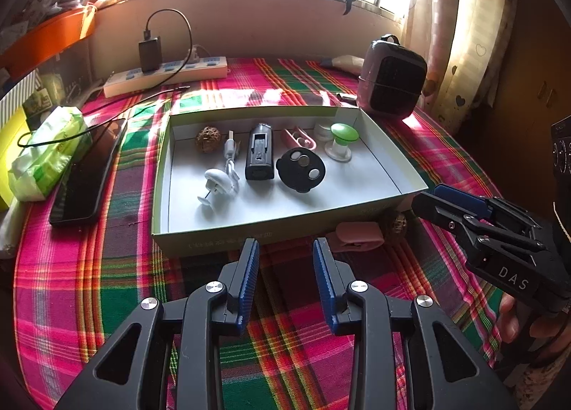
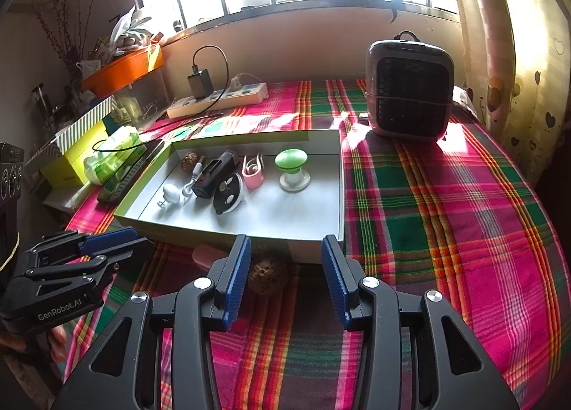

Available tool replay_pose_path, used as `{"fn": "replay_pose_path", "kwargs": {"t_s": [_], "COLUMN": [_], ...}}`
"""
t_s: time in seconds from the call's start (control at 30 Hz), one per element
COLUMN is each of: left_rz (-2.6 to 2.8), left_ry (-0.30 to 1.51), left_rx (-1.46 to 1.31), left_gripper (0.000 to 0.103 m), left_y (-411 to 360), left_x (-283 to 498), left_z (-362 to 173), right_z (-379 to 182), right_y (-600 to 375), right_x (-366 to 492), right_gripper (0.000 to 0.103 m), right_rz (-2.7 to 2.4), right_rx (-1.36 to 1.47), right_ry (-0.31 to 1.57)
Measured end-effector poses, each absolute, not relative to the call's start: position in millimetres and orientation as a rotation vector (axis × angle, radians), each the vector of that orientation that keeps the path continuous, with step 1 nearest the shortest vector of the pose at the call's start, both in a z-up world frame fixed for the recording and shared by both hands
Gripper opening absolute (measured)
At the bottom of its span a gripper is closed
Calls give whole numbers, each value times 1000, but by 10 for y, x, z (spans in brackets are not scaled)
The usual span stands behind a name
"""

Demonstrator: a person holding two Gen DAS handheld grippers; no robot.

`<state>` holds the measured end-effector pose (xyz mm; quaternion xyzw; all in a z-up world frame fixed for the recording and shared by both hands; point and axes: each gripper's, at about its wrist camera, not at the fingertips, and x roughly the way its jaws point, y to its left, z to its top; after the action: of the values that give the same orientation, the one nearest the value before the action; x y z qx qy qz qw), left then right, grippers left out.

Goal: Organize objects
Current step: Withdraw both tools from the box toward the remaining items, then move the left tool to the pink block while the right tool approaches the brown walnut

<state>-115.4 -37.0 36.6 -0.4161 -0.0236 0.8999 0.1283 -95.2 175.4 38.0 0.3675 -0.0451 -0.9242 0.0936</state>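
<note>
A shallow cardboard box (image 1: pixel 162 167) (image 2: pixel 340 188) on the plaid cloth holds a walnut (image 1: pixel 206 138), a white cable, a white hook (image 1: pixel 217 183), a black device (image 1: pixel 259 156), a black round disc (image 1: pixel 301 170), a pink clip (image 1: pixel 298 137) and a green-topped knob (image 1: pixel 343 140) (image 2: pixel 291 167). Outside the box's near wall lie a pink clip (image 1: pixel 358 235) (image 2: pixel 208 254) and a second walnut (image 1: pixel 399 223) (image 2: pixel 268 274). My left gripper (image 1: pixel 285 260) is open and empty before the box. My right gripper (image 2: pixel 285 263) is open, with the walnut between and just beyond its fingertips.
A black phone (image 1: pixel 87 171) and a green tissue pack (image 1: pixel 46 156) lie left of the box. A power strip (image 1: pixel 167 76) with a charger sits at the back. A small heater (image 1: pixel 392 78) (image 2: pixel 410 89) stands at the back right. Curtains hang on the right.
</note>
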Motion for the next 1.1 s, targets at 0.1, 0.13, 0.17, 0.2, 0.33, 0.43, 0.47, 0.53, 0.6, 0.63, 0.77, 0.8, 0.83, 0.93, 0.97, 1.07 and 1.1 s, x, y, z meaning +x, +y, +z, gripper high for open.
{"fn": "replay_pose_path", "kwargs": {"t_s": [0.1,0.13,0.17,0.2,0.33,0.43,0.47,0.53,0.6,0.63,0.77,0.8,0.83,0.93,0.97,1.07,1.1], "left_rz": [2614,2614,2613,2613,2615,2617,2618,2619,2621,2621,2625,2624,2623,2624,2624,2623,2624], "left_ry": [-71,-72,-73,-74,-92,-100,-103,-109,-114,-116,-121,-123,-124,-126,-127,-127,-127], "left_rx": [-1220,-1225,-1230,-1236,-1265,-1278,-1282,-1287,-1290,-1290,-1291,-1291,-1292,-1292,-1292,-1292,-1292], "left_gripper": [30,30,30,30,30,30,30,30,30,30,30,30,30,30,30,30,30], "left_y": [-363,-368,-376,-384,-435,-476,-492,-520,-542,-550,-577,-587,-590,-602,-602,-609,-609], "left_x": [-1135,-1129,-1124,-1117,-1093,-1080,-1080,-1079,-1077,-1077,-1080,-1086,-1086,-1083,-1083,-1081,-1081], "left_z": [343,332,318,302,234,203,195,181,173,171,163,159,157,153,150,147,148], "right_z": [365,363,360,353,318,273,254,244,236,233,224,218,209,185,186,192,194], "right_y": [1711,1686,1658,1627,1481,1399,1374,1335,1323,1321,1272,1255,1241,1213,1205,1182,1168], "right_x": [-948,-945,-943,-943,-961,-992,-1000,-1018,-1042,-1055,-1087,-1095,-1100,-1104,-1099,-1078,-1074], "right_gripper": [43,43,43,43,43,43,43,43,45,46,47,47,47,48,48,48,48], "right_rz": [-2714,-2702,-2689,-2675,-2610,-2567,-2557,-2549,-2546,-2540,-2529,-2524,-2519,-2516,-2515,-2489,-2485], "right_rx": [1085,1078,1072,1069,1062,1073,1076,1075,1082,1085,1101,1110,1118,1136,1139,1150,1154], "right_ry": [-128,-119,-109,-96,-40,-14,-5,18,18,16,55,69,82,118,126,127,131]}}
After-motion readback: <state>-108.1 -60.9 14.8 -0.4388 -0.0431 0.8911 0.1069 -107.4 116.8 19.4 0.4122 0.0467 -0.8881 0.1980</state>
